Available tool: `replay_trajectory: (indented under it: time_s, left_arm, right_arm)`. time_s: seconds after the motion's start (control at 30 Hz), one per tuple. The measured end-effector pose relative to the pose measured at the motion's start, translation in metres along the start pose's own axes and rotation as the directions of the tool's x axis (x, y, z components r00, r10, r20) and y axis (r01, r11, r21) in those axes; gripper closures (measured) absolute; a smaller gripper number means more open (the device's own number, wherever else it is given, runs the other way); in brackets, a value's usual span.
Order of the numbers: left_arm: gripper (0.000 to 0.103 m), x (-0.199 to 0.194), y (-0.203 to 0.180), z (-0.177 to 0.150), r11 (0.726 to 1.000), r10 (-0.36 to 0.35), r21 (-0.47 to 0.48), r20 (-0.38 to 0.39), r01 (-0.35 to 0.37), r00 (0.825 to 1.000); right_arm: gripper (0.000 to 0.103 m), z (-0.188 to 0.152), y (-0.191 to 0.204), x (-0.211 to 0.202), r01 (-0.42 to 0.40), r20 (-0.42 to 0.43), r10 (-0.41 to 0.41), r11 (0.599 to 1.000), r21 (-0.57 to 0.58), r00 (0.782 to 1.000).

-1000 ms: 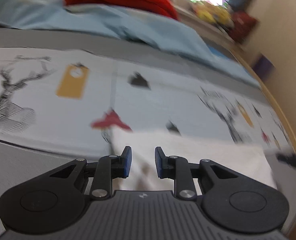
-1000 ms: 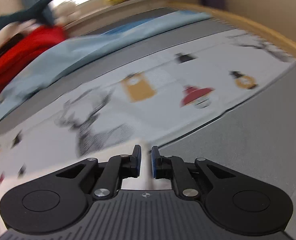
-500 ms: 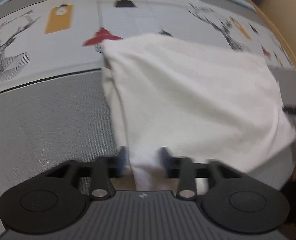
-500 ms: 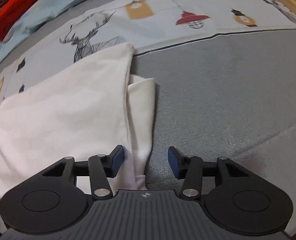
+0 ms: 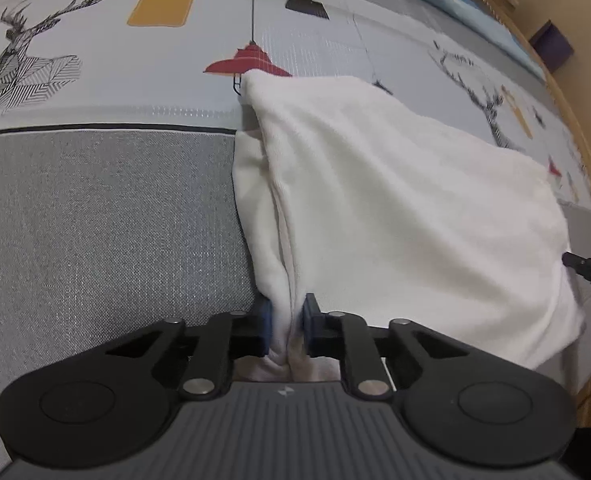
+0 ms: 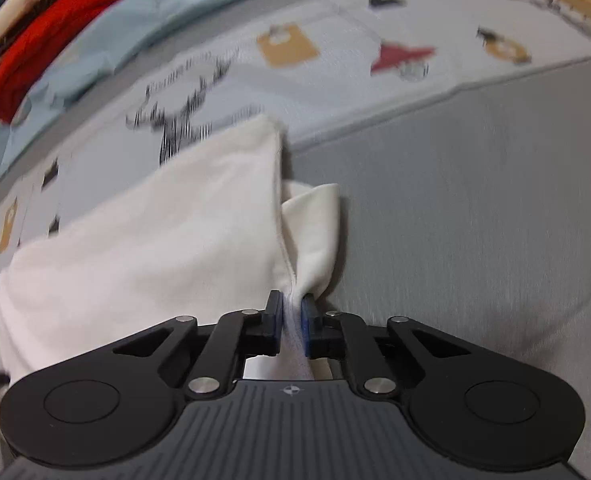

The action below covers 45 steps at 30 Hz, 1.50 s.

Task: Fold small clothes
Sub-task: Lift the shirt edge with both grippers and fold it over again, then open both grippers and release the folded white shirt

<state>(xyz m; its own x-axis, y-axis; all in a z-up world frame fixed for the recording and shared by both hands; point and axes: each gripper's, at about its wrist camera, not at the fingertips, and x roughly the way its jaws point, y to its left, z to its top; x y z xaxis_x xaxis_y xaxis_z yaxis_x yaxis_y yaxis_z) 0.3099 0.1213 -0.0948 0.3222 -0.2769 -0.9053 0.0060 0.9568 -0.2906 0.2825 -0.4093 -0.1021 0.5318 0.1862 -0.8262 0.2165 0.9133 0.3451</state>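
The white garment (image 5: 395, 208) lies on the bed, spread partly over the grey strip (image 5: 95, 220) of the cover and partly over the printed strip (image 5: 135, 72) w/ deer and lamp drawings. It looks already doubled once: a top layer lies over a lower layer that peeks out along both side edges.

Left gripper (image 5: 286, 330) has its jaws narrow, pinching the near left corner of the garment; bunched cloth fills the gap between the blue pads. Right gripper (image 6: 291, 326) does the same at the near right corner, jaws nearly together w/ a thin fold of cloth between them. A loose flap (image 6: 315, 232) of the under layer sticks out just right of the seam.

Why held so: prob. both near corners are gripped at once so the near edge can be lifted as one straight line and carried toward the far edge, keeping layers aligned. Gripping at the seams catches both layers, not just the top one. The right view is blurred, so that hand seems to be in motion.

A red garment (image 6: 55, 40) and pale blue cloth (image 6: 155, 12) sit well apart at the far side, likely waiting their turn.
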Motion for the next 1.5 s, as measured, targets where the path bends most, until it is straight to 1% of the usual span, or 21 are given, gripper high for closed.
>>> replay_trajectory:
  time_s: [0.07,0.13,0.2,0.27,0.4,0.53,0.6,0.73,0.8,0.83,0.87,0.9,0.97,1.0,1.13,1.17,1.23,1.27,1.37,1.47,1.5]
  left_arm:
    - [0.088,-0.006,-0.002,-0.001,1.000,0.000,0.016,0.019,0.000,1.000]
    - [0.087,-0.007,-0.007,-0.003,0.999,0.013,0.044,0.017,-0.014,1.000]
    - [0.084,-0.008,-0.012,-0.006,0.997,0.040,0.070,0.002,-0.040,0.999]
    - [0.084,-0.009,-0.013,-0.006,0.996,0.047,0.080,0.000,-0.047,0.999]
    - [0.083,-0.015,-0.021,-0.008,0.990,0.070,0.119,0.005,-0.070,0.998]
    - [0.081,-0.019,-0.029,-0.013,0.982,0.095,0.161,0.008,-0.095,0.995]
    - [0.080,-0.023,-0.032,-0.014,0.980,0.099,0.172,0.014,-0.100,0.995]
    - [0.080,-0.035,-0.034,-0.018,0.982,0.070,0.174,0.024,-0.073,0.997]
    - [0.080,-0.038,-0.036,-0.021,0.981,0.033,0.190,-0.002,-0.032,0.999]
    - [0.080,-0.037,-0.038,-0.025,0.978,0.029,0.207,-0.021,-0.024,0.999]
    - [0.080,-0.031,-0.039,-0.030,0.972,0.053,0.231,-0.053,-0.040,0.997]
    - [0.080,-0.025,-0.038,-0.034,0.965,0.097,0.251,-0.086,-0.073,0.992]
    - [0.079,-0.010,-0.034,-0.046,0.939,0.206,0.307,-0.144,-0.154,0.968]
    - [0.078,-0.009,-0.034,-0.049,0.933,0.216,0.321,-0.146,-0.160,0.965]
    - [0.079,-0.021,-0.038,-0.050,0.933,0.204,0.327,-0.130,-0.152,0.970]
    - [0.079,-0.020,-0.039,-0.052,0.931,0.201,0.336,-0.142,-0.143,0.969]
    - [0.074,-0.012,-0.037,-0.058,0.915,0.234,0.371,-0.168,-0.158,0.958]
    - [0.072,-0.012,-0.039,-0.060,0.905,0.246,0.390,-0.157,-0.169,0.957]
    - [0.072,-0.025,-0.044,-0.060,0.902,0.257,0.388,-0.126,-0.191,0.958]
    - [0.070,-0.054,-0.052,-0.057,0.889,0.293,0.377,-0.039,-0.258,0.955]
    - [0.069,-0.070,-0.054,-0.055,0.893,0.288,0.361,0.005,-0.270,0.958]
  right_arm:
    - [0.095,0.006,0.006,0.000,0.008,0.025,-0.008,1.000,-0.015,1.000]
    - [0.095,0.007,0.012,0.005,0.041,0.014,-0.040,0.997,-0.061,0.999]
    - [0.090,0.005,0.016,0.007,0.080,0.001,-0.080,0.992,-0.096,0.997]
    - [0.087,0.006,0.016,0.004,0.096,0.006,-0.096,0.990,-0.107,0.995]
    - [0.080,0.002,0.012,-0.010,0.101,0.006,-0.101,0.987,-0.122,0.995]
    - [0.078,-0.006,0.009,-0.020,0.065,-0.034,-0.071,0.986,-0.154,0.997]
    - [0.078,-0.012,0.011,-0.023,0.071,-0.049,-0.082,0.979,-0.193,0.995]
    - [0.074,-0.023,0.009,-0.026,0.069,-0.099,-0.096,0.967,-0.247,0.991]
    - [0.073,-0.030,0.006,-0.023,0.084,-0.139,-0.125,0.958,-0.274,0.982]
    - [0.073,-0.034,0.003,-0.020,0.092,-0.169,-0.145,0.954,-0.287,0.975]
    - [0.072,-0.037,0.002,-0.018,0.094,-0.189,-0.155,0.951,-0.294,0.970]
    - [0.068,-0.039,0.001,-0.018,0.096,-0.199,-0.161,0.949,-0.301,0.967]
    - [0.068,-0.042,-0.003,-0.020,0.096,-0.211,-0.164,0.949,-0.299,0.964]
    - [0.068,-0.042,-0.004,-0.021,0.096,-0.214,-0.163,0.951,-0.294,0.963]
    - [0.068,-0.046,-0.006,-0.023,0.104,-0.224,-0.177,0.947,-0.303,0.958]
    - [0.068,-0.047,-0.006,-0.022,0.106,-0.229,-0.183,0.945,-0.310,0.956]
    - [0.068,-0.048,-0.006,-0.022,0.110,-0.231,-0.191,0.940,-0.323,0.954]
    - [0.068,-0.047,-0.005,-0.023,0.113,-0.230,-0.194,0.939,-0.324,0.954]
    - [0.068,-0.047,-0.003,-0.031,0.128,-0.209,-0.202,0.939,-0.320,0.957]
    - [0.068,-0.043,0.001,-0.050,0.150,-0.135,-0.201,0.937,-0.314,0.970]
    - [0.068,-0.040,0.003,-0.059,0.168,-0.091,-0.205,0.936,-0.308,0.974]
